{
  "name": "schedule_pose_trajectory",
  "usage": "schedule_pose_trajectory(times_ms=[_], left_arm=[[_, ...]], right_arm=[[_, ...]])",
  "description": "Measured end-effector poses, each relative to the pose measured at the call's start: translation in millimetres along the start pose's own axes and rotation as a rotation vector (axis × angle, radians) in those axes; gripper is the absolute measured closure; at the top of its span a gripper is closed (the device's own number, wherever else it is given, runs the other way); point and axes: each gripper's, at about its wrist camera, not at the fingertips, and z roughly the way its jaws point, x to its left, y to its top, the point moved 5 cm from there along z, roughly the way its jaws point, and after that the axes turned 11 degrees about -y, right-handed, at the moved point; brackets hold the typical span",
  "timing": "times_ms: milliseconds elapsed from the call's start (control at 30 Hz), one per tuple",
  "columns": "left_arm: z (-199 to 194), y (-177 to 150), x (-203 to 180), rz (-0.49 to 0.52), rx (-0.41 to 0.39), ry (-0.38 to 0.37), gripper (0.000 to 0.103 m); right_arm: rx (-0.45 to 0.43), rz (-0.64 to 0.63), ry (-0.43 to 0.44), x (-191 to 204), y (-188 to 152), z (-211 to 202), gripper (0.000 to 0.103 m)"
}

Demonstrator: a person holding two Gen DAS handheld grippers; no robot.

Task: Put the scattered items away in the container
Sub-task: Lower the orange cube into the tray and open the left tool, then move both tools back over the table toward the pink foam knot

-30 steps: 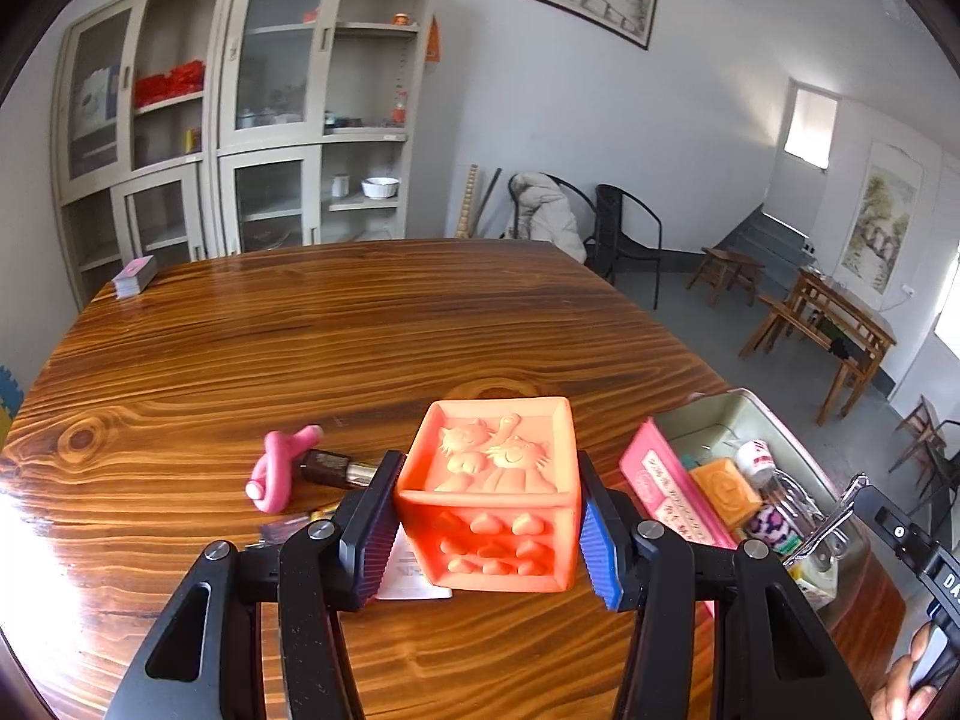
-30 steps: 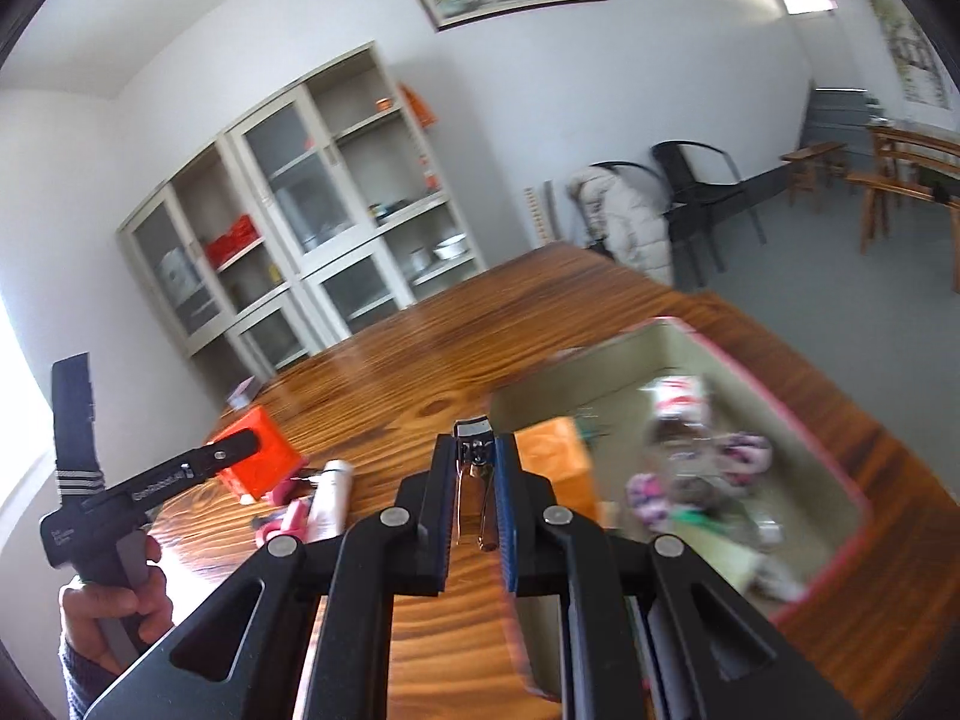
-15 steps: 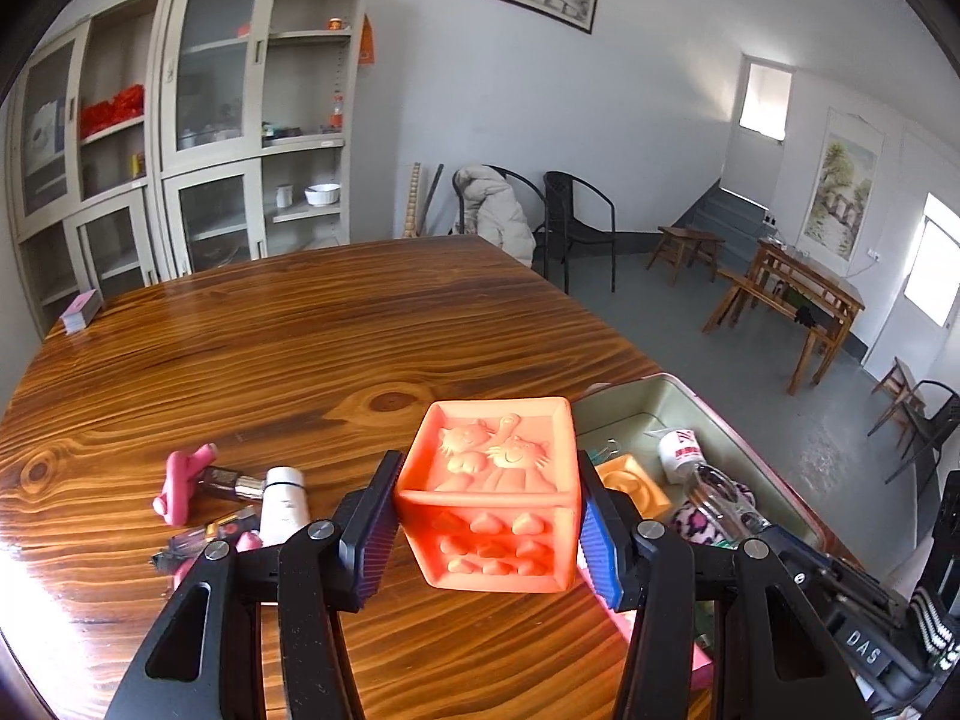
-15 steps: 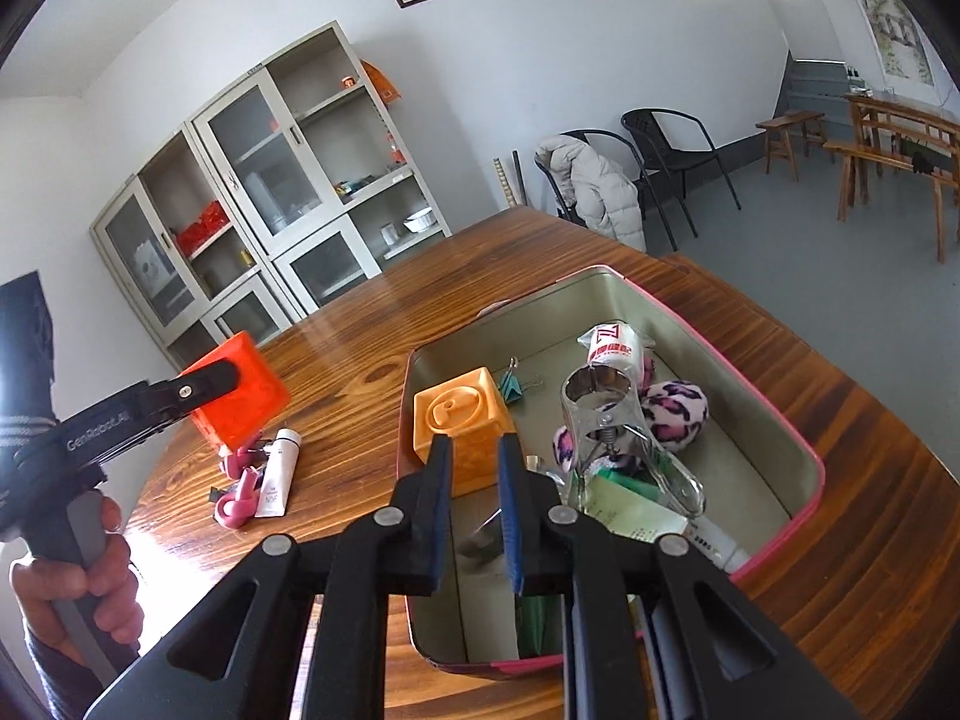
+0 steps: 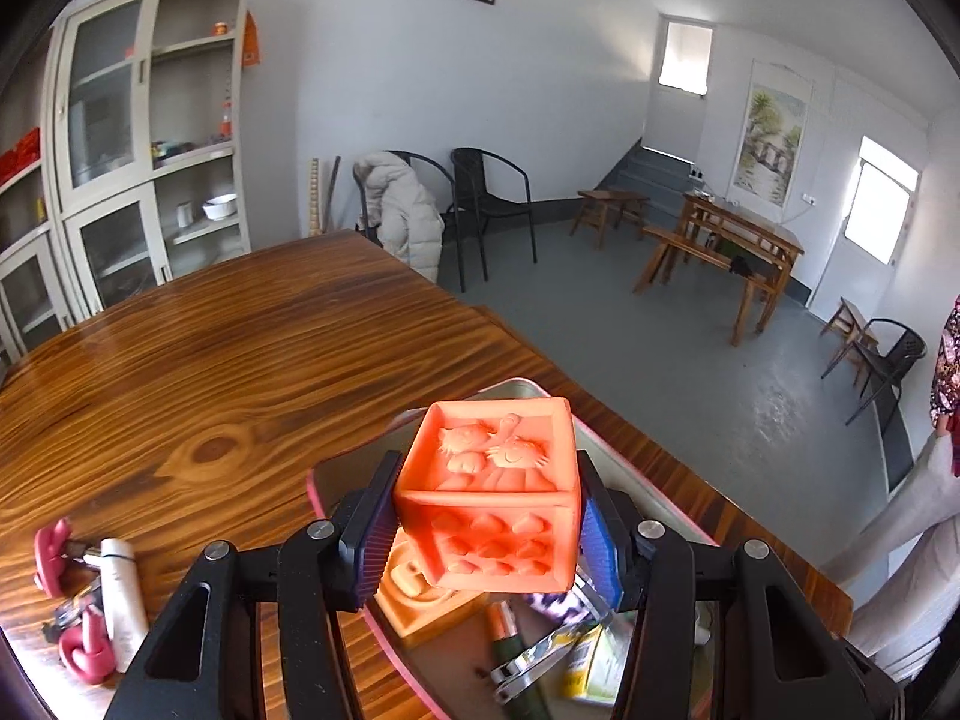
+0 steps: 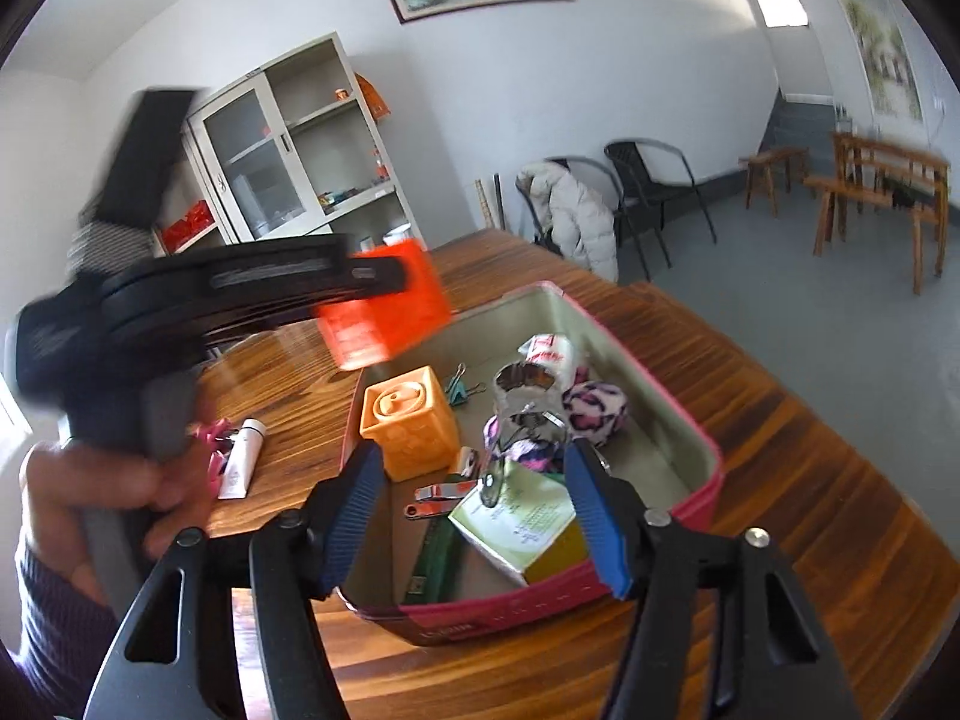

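My left gripper [image 5: 487, 531] is shut on an orange-red toy cube [image 5: 492, 495] and holds it above the near left part of the pink-rimmed tin [image 5: 534, 387]. The cube [image 6: 384, 315] also shows blurred over the tin's [image 6: 714, 480] far left corner in the right wrist view. My right gripper [image 6: 477, 513] is open and empty above the tin's near side. In the tin lie a yellow-orange cube [image 6: 411, 420], nail clippers [image 6: 441, 492], a green-and-white box [image 6: 519, 519], a pink spotted plush [image 6: 594, 405], a metal clip [image 6: 525, 402] and a small binder clip [image 6: 459, 390].
On the wooden table [image 5: 210, 360] left of the tin lie a white tube [image 5: 120, 594] and pink hook-shaped items [image 5: 51, 549]. The tube [image 6: 243, 456] shows beside the person's hand in the right wrist view. The table edge runs right of the tin. Cabinets and chairs stand behind.
My left gripper has carried the orange-red cube rightward over the tin. My right gripper has opened; the nail clippers it held now lie in the tin.
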Motion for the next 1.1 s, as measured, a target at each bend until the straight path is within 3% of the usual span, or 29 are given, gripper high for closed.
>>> schedule_pose_trajectory(times_ms=[200,433,800,867,900,1100], left_arm=[[29.8,3.3,-2.7,-0.001,0.040,0.000,0.044],[13.4,-0.1,10.1,-0.029,0.018,0.047,0.044],[-50.1,-18.4,44.7,-0.082,-0.034,0.083,0.044],[-65.3,-25.0,56.3,-0.088,-0.044,0.105,0.034],[-74.8,-28.9,63.3,-0.090,-0.057,0.125,0.021],[-138.2,-58.9,123.4,-0.106,-0.092,0.288,0.019]], right_arm=[[-0.012,-0.014,0.020,0.5,2.4,-0.5,0.028],[0.001,0.016,0.043,-1.5,1.1,0.1,0.028],[-0.012,-0.030,0.112,38.0,0.7,-13.6,0.025],[-0.003,-0.048,0.131,49.8,-1.7,-14.0,0.025],[0.003,-0.059,0.141,57.0,-3.2,-14.2,0.025],[0.054,-0.107,0.200,100.1,-19.9,-10.6,0.023]])
